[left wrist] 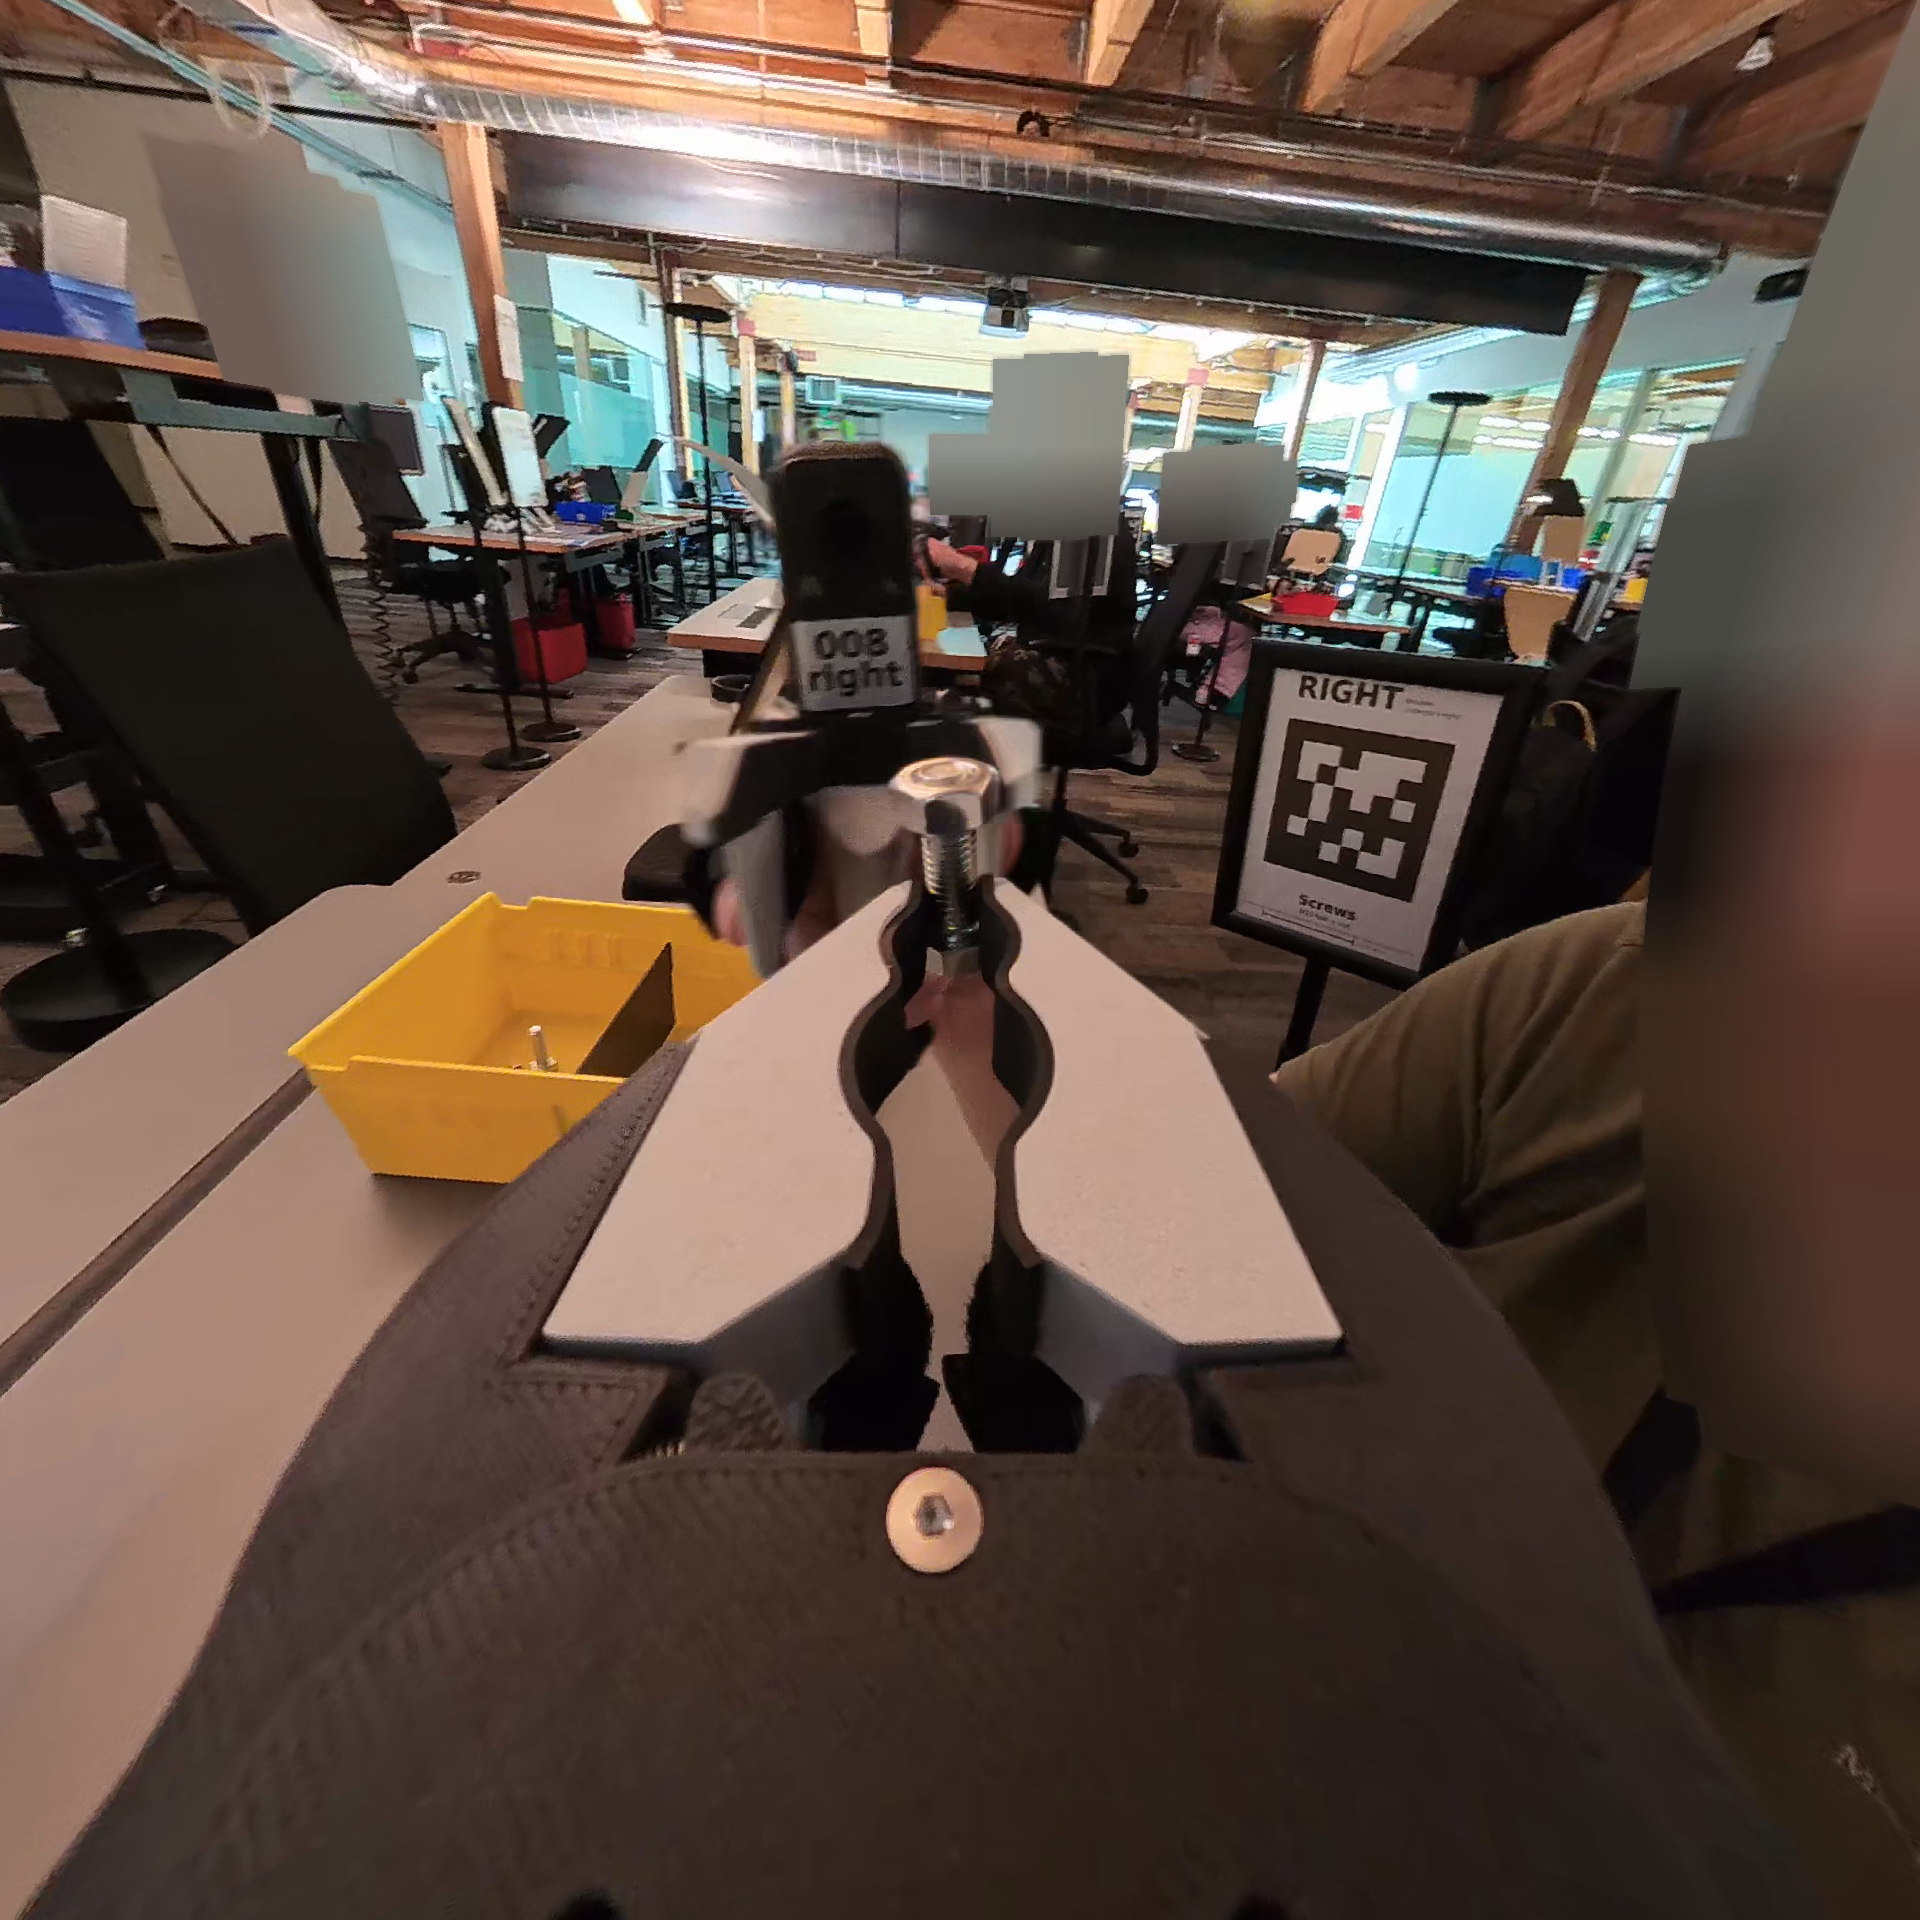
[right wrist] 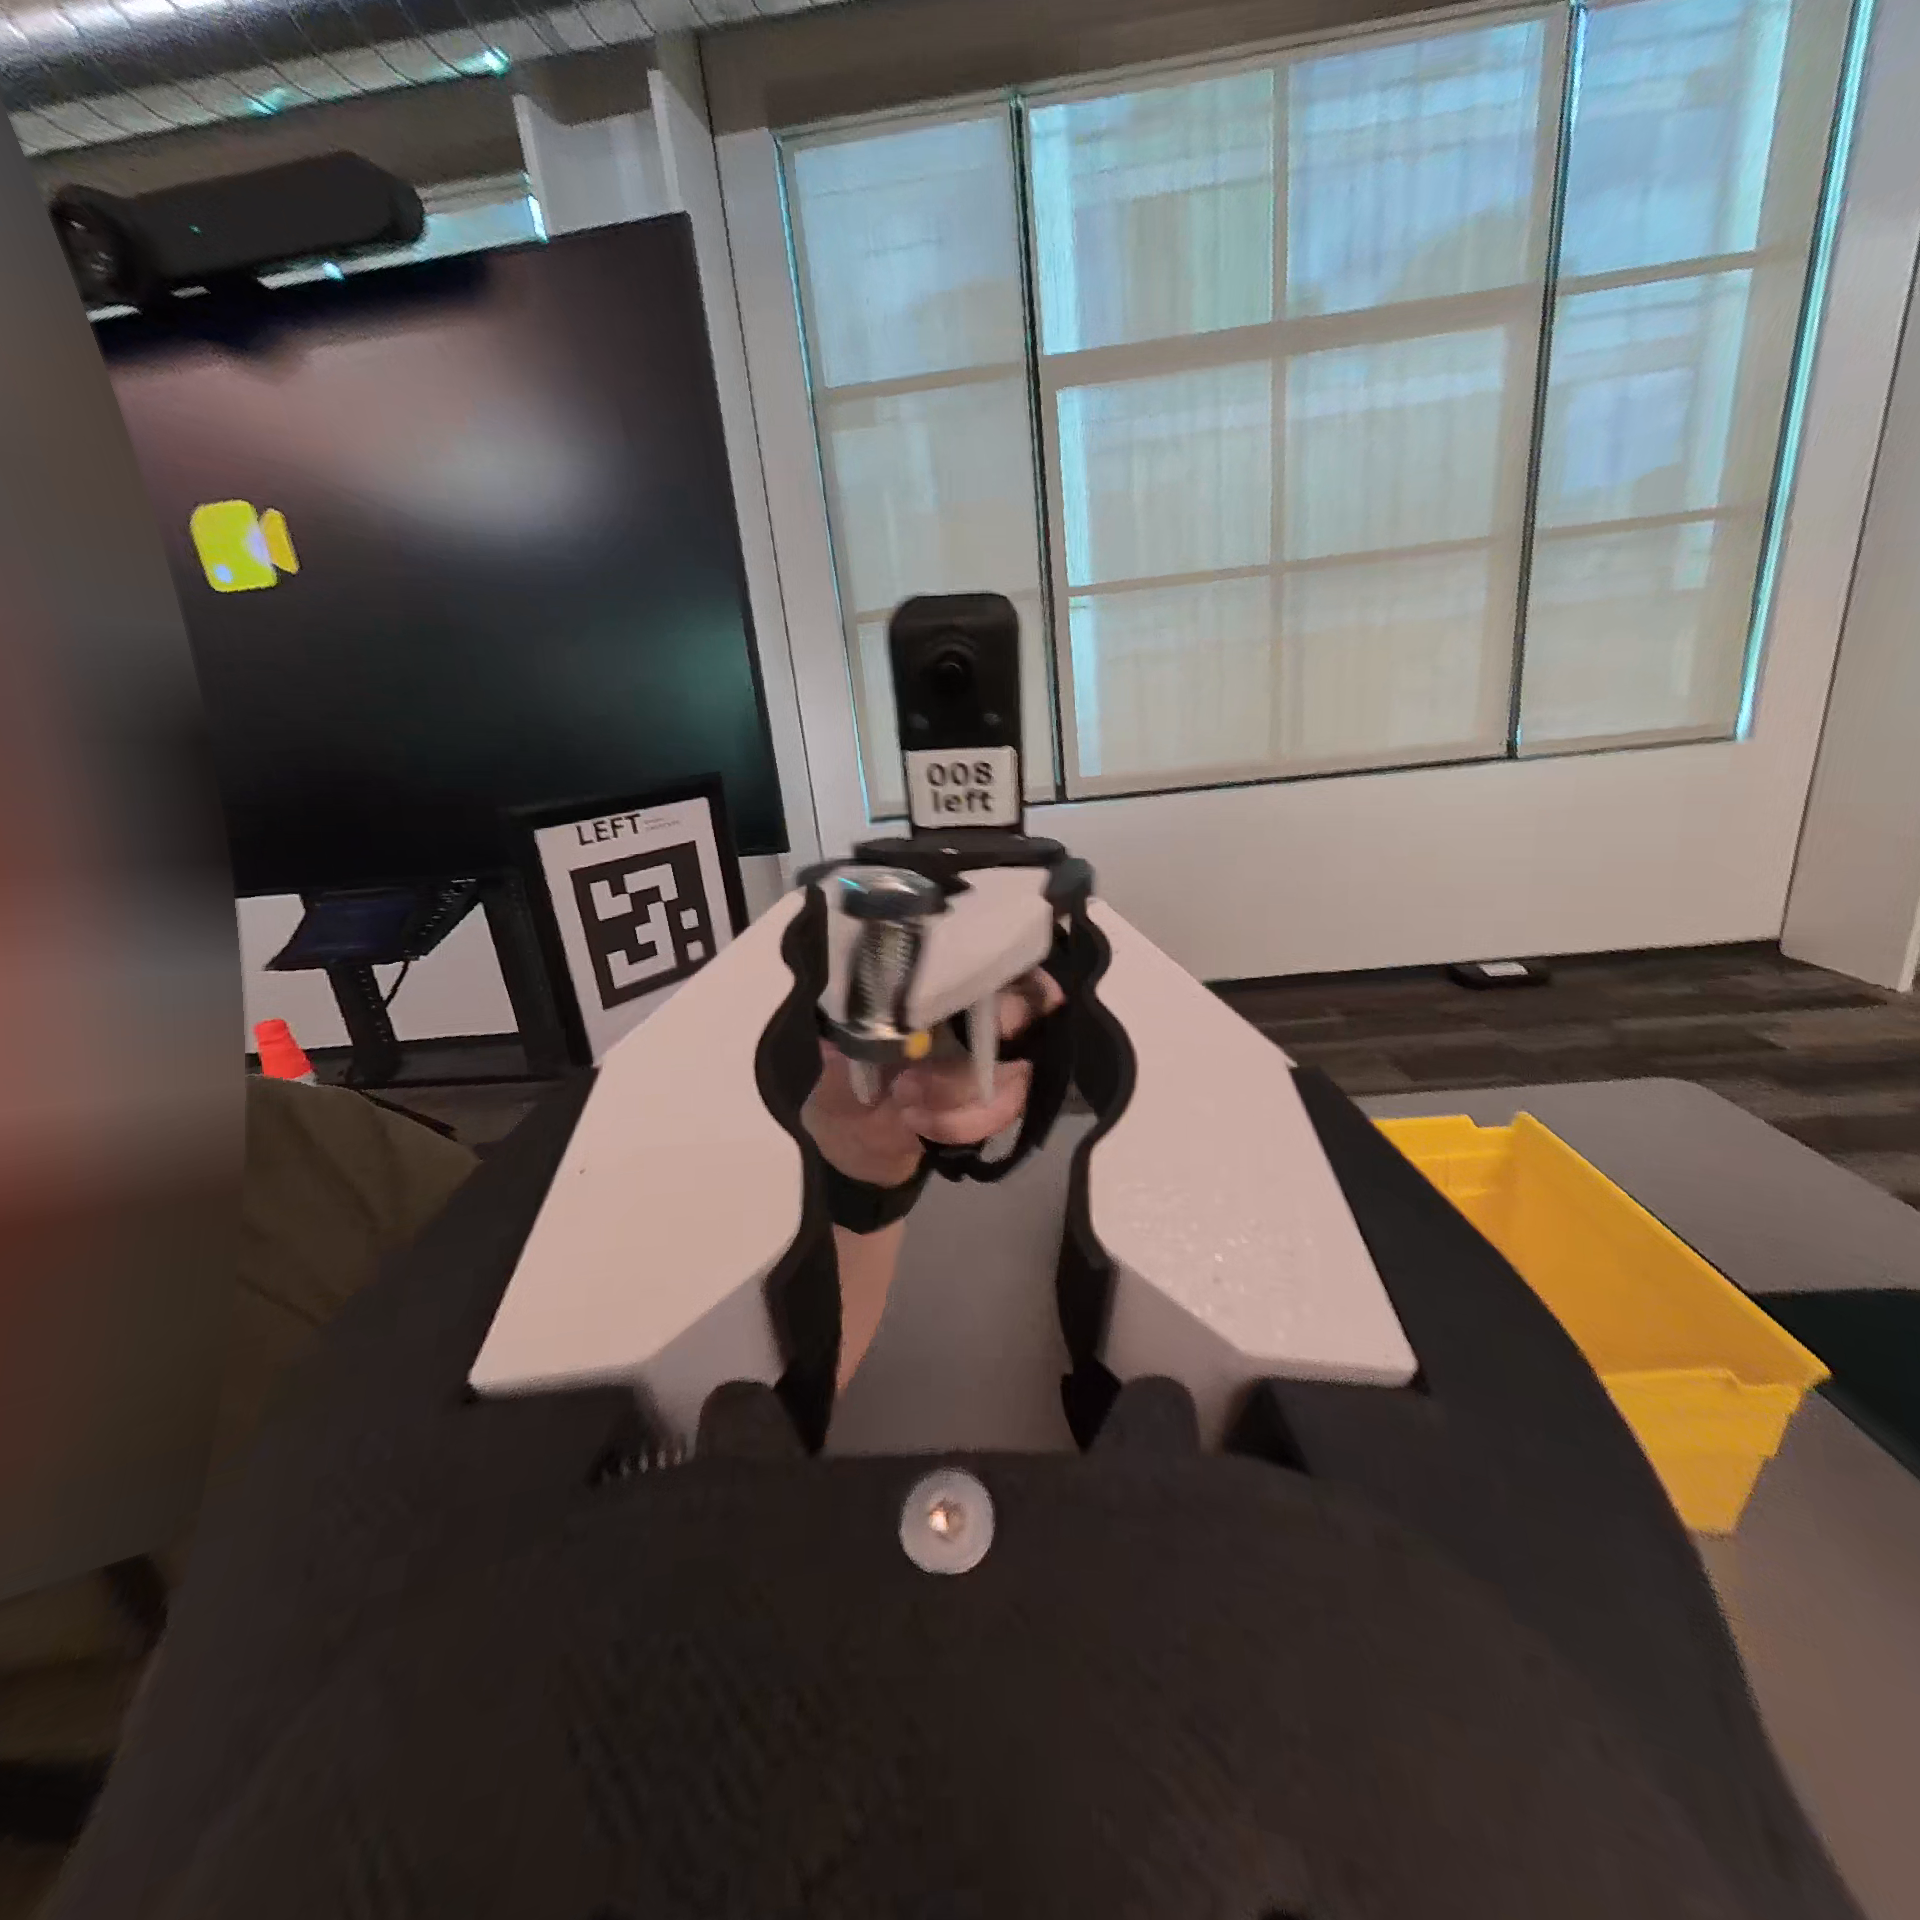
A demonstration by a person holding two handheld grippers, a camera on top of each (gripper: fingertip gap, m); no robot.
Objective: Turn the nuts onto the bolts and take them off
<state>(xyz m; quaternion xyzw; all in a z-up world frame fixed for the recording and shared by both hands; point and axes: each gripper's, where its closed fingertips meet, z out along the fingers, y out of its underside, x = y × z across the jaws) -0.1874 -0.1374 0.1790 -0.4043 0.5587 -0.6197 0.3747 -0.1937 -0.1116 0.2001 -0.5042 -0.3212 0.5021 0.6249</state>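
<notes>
My left gripper (left wrist: 951,909) is shut on the threaded shaft of a silver bolt (left wrist: 945,831) and holds it upright, hex head on top, above the table. A small piece at the bolt's lower end (left wrist: 961,951) may be a nut; I cannot tell. My right gripper (right wrist: 935,904) is open, its fingers spread wide on either side of the left gripper's tip and the bolt (right wrist: 883,956), not touching them. It also shows in the left wrist view (left wrist: 873,790), facing me just beyond the bolt, blurred.
A yellow bin (left wrist: 416,1049) stands on the grey table (left wrist: 156,1195) to the left, with a black divider and a bolt (left wrist: 535,1044) inside; it also shows in the right wrist view (right wrist: 1558,1299). Framed marker signs (left wrist: 1361,810) (right wrist: 639,914) stand behind. An olive sleeve (left wrist: 1507,1091) is close. The grippers are tip to tip, or close to it.
</notes>
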